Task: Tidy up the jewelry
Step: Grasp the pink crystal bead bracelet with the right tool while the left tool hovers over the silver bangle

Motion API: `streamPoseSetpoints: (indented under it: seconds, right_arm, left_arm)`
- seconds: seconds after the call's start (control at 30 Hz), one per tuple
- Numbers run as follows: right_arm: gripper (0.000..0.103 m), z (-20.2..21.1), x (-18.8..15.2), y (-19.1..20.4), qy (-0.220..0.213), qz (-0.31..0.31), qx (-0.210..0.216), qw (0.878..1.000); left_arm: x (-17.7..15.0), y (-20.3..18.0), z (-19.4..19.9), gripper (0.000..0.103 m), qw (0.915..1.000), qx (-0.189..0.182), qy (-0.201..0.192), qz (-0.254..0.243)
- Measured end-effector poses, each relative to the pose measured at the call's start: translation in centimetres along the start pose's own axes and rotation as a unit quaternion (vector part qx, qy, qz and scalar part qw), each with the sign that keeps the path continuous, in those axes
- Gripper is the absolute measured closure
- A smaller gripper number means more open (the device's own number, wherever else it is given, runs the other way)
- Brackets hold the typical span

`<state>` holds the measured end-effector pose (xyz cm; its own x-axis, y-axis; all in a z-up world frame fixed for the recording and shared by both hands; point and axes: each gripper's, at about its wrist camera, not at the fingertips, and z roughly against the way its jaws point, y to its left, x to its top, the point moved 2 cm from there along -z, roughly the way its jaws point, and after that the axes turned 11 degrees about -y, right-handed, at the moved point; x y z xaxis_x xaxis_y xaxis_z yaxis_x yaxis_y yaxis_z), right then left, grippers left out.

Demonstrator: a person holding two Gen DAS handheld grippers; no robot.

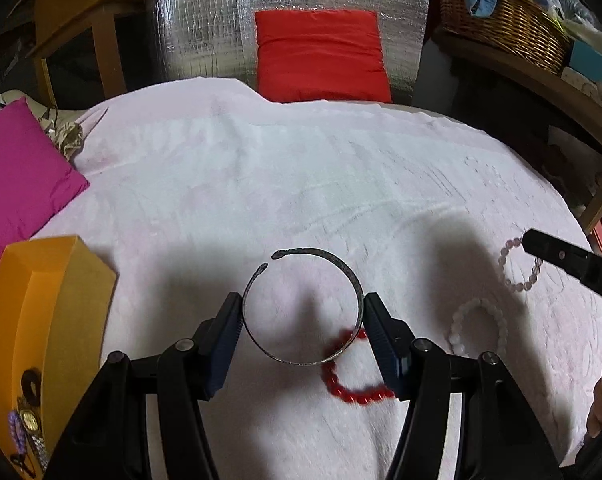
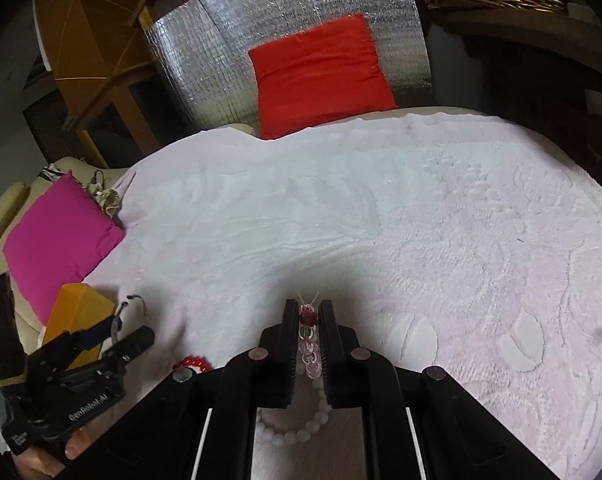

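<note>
The left gripper (image 1: pixel 303 314) clamps a metal bangle (image 1: pixel 303 306) above the pink towel (image 1: pixel 261 168). The right gripper (image 2: pixel 307 320) pinches a pale bead bracelet (image 2: pixel 308 350). A red bracelet (image 1: pixel 355 394) lies at five o'clock of the bangle, an orange box (image 1: pixel 41 280) at nine.

Light falls bright and even on the pale blanket (image 1: pixel 301 168), from above and behind the cameras, so broad soft-edged shadows spread ahead of each tool. The silver foil sheet (image 1: pixel 205 20) glitters with small glare spots. Room corners stay dim. Both views bend strongly at the edges, with black corners. The right wrist view is slightly blurred.
</note>
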<state>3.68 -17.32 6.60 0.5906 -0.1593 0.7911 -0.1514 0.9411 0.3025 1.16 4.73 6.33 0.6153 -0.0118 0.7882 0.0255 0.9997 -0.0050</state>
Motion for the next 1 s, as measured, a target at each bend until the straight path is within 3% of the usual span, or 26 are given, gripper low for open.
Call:
streamPoseSetpoints:
  seconds: [0.53,1.0]
  right_arm:
    - [0.092,0.1,-2.1,-3.4,0.050,-0.041,-0.038,0.997]
    - [0.089,-3.0,-3.3,-4.9,0.115,-0.058,-0.064,0.990]
  left_arm:
    - [-1.2,-1.9,0.3,0.040,0.9995,-0.010,0.013,-0.026]
    - [-1.2,-2.4,-1.3,0.040,0.9979,0.007,0.022,-0.061]
